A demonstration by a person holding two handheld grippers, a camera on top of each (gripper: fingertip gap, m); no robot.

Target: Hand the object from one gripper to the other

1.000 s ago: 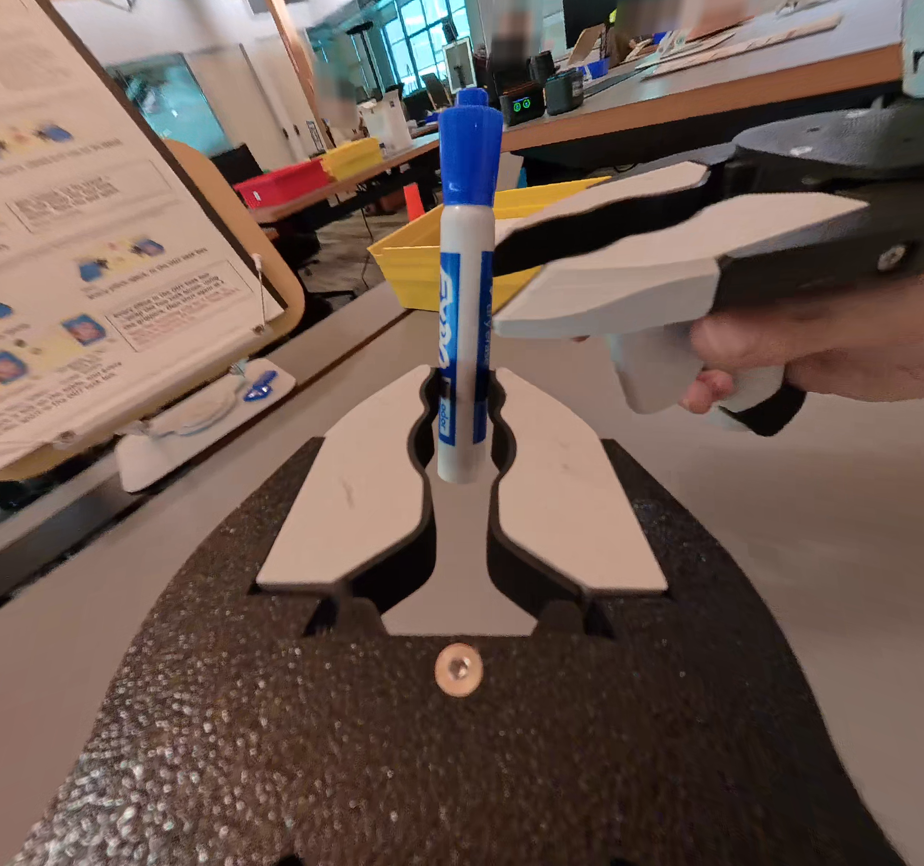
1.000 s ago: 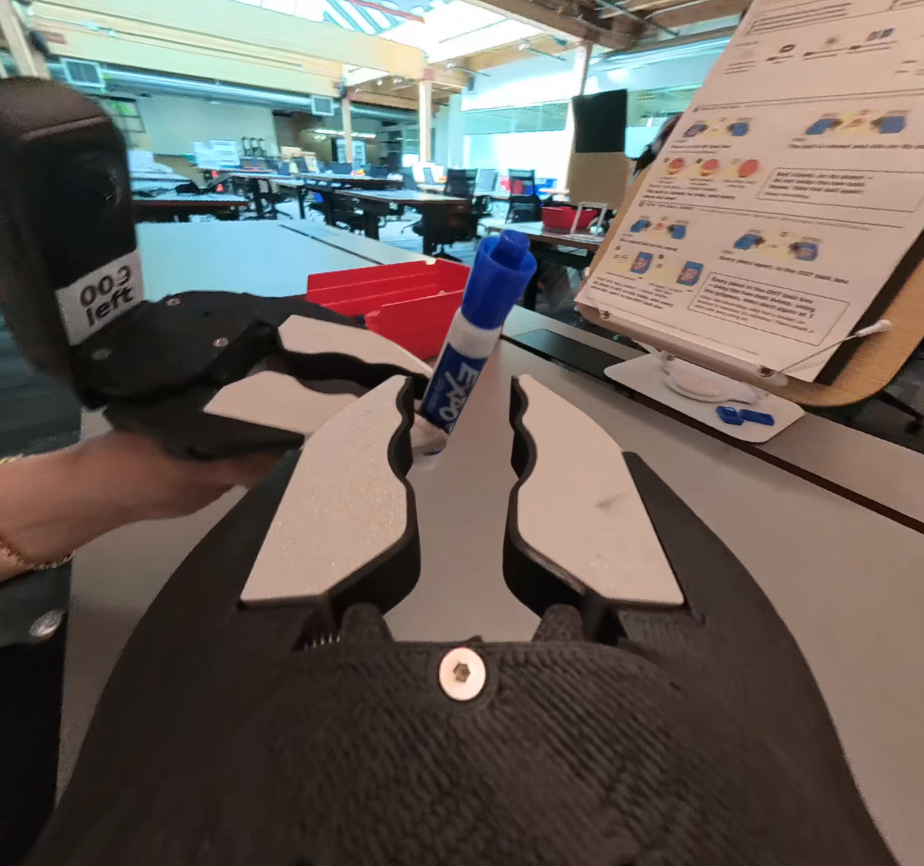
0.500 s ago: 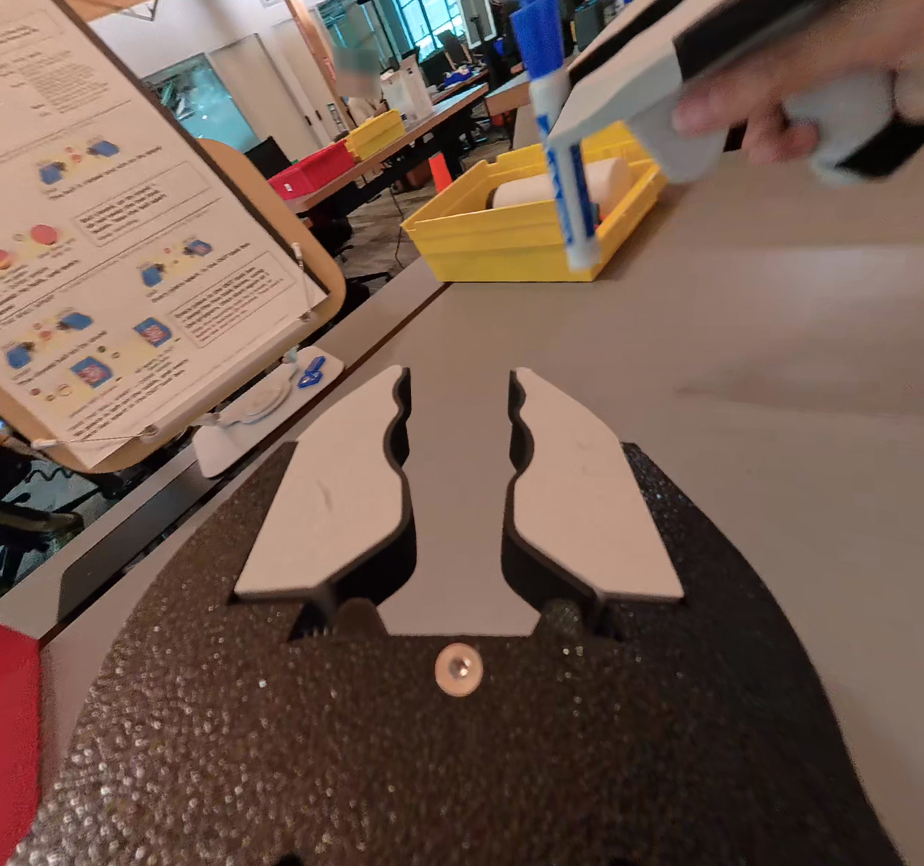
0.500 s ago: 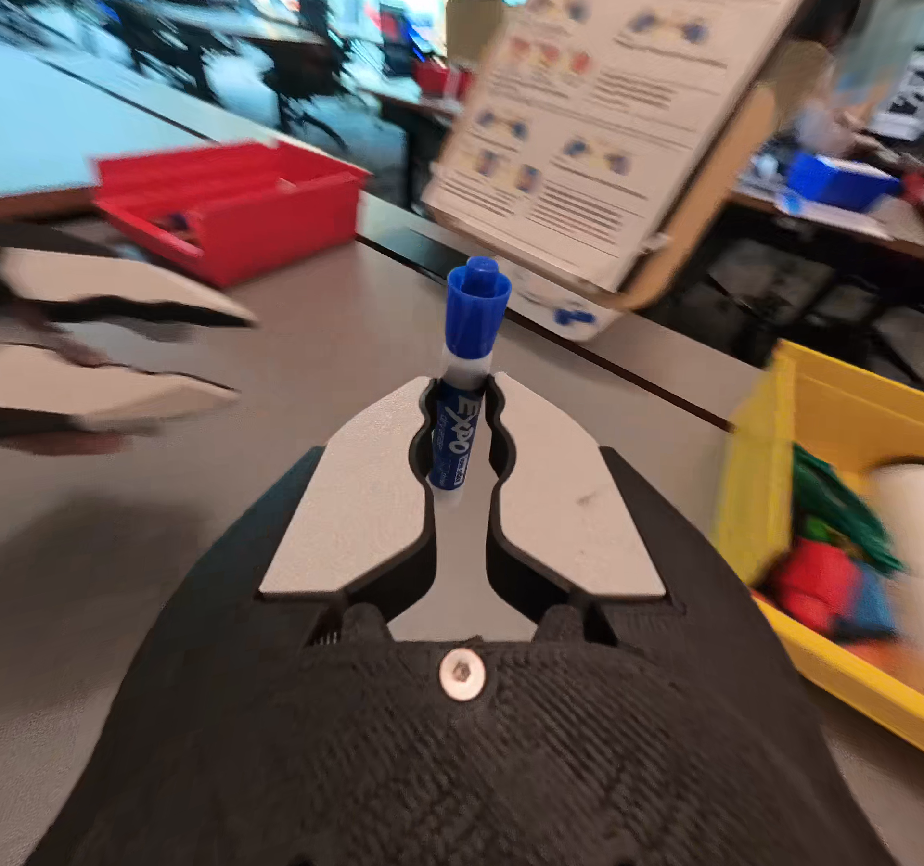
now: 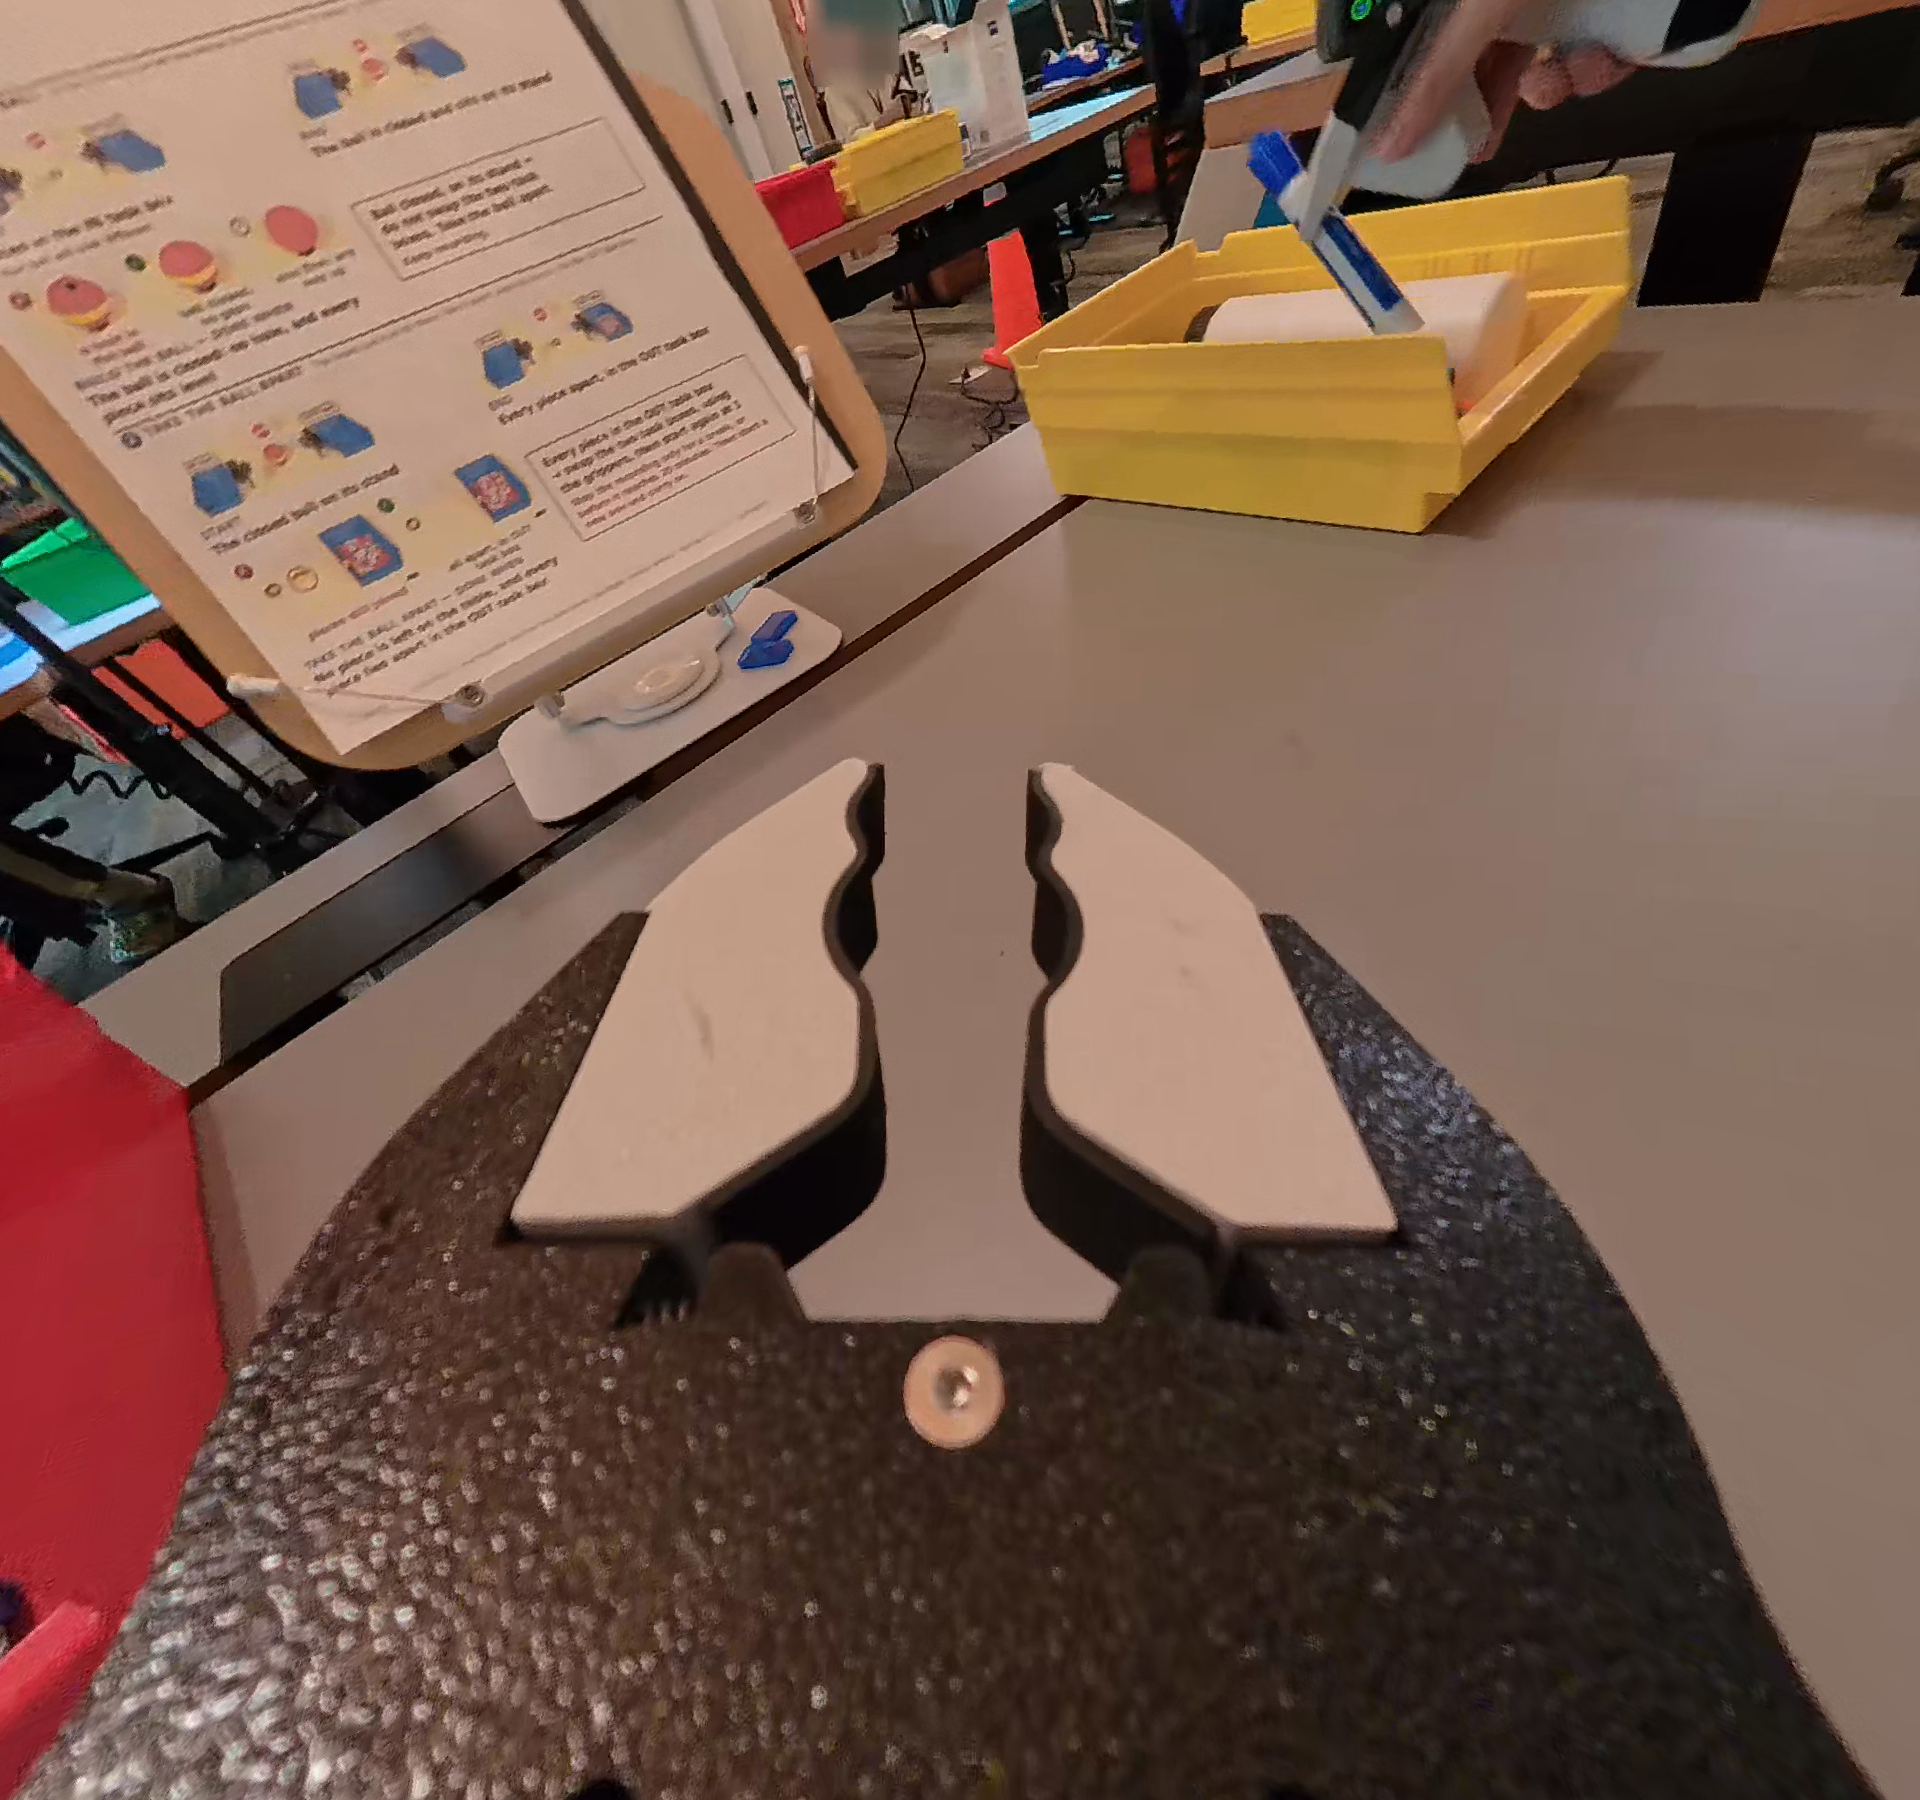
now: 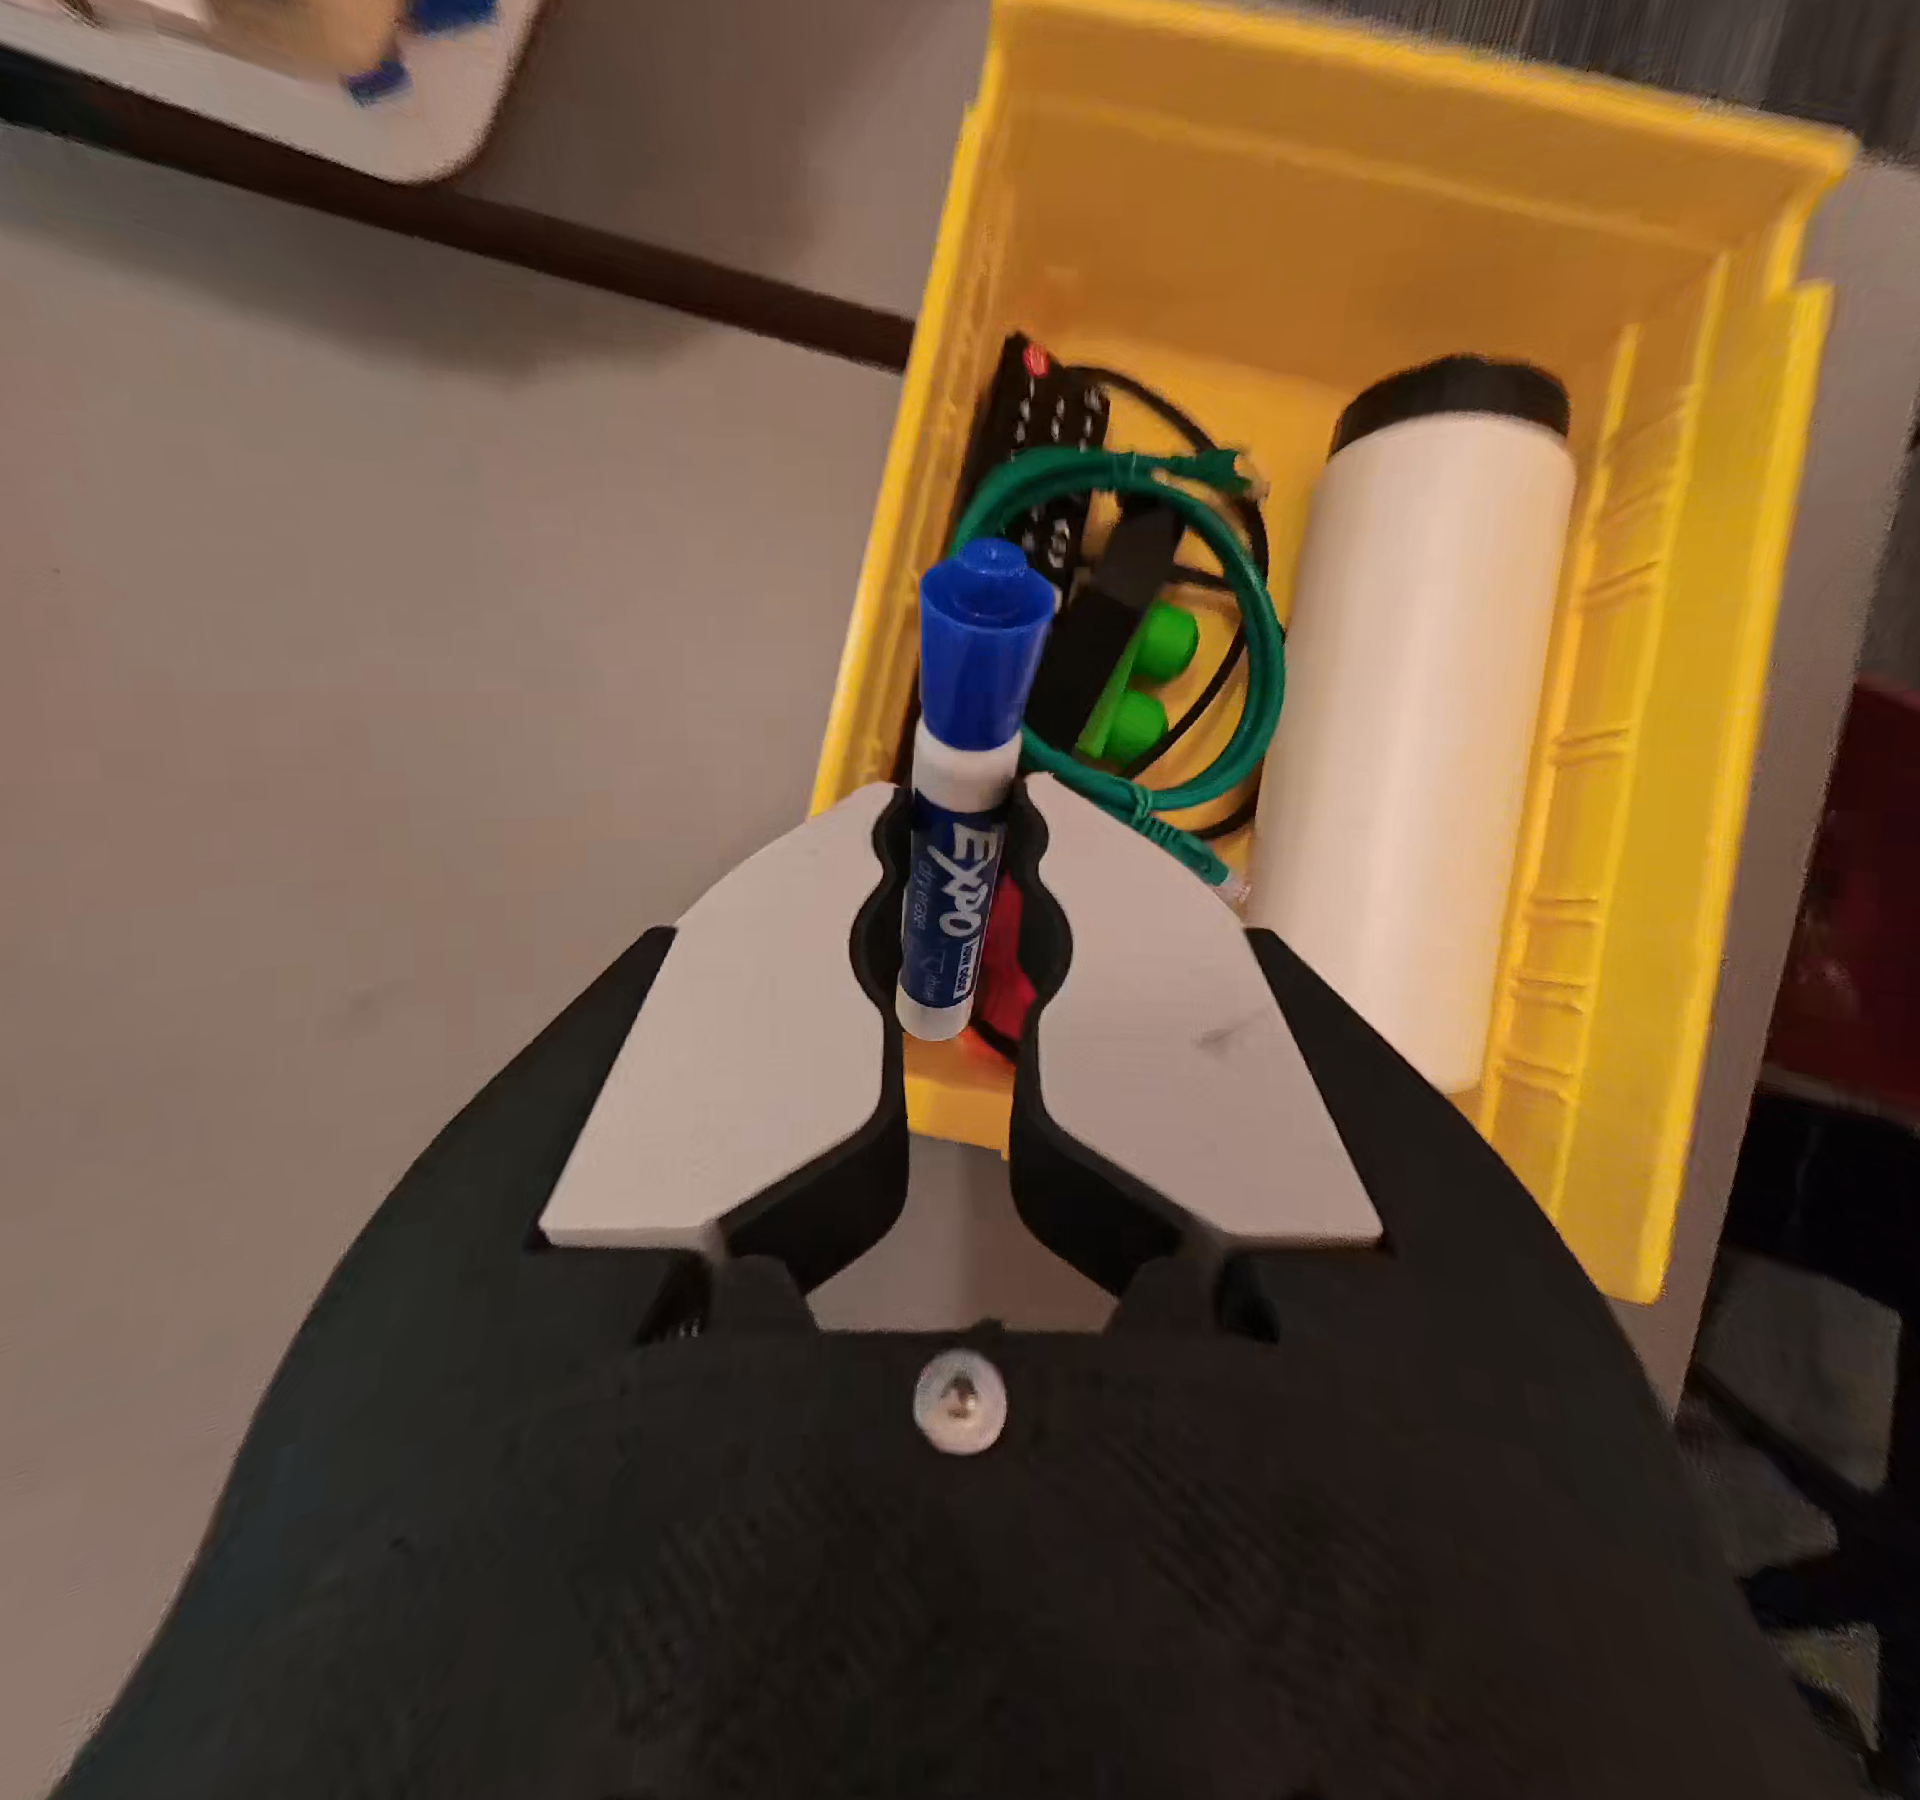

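1. The marker (image 6: 961, 815), a slim white cylinder with a glossy blue cap and a blue label band, is pinched at its lower barrel between the scalloped tips of the right gripper (image 6: 961, 820), cap away from the camera.
2. It hangs above the near end of the yellow plastic bin (image 6: 1621, 815), ribbed along its walls.
3. Inside lie a smooth white bottle (image 6: 1423, 711) with a black cap, a coiled green cable (image 6: 1236, 670) and small dark items.
4. The left gripper (image 5: 956, 794), flat grey pads on a pebbled black body, is parted with nothing between, over the matte grey table (image 5: 1455, 763).
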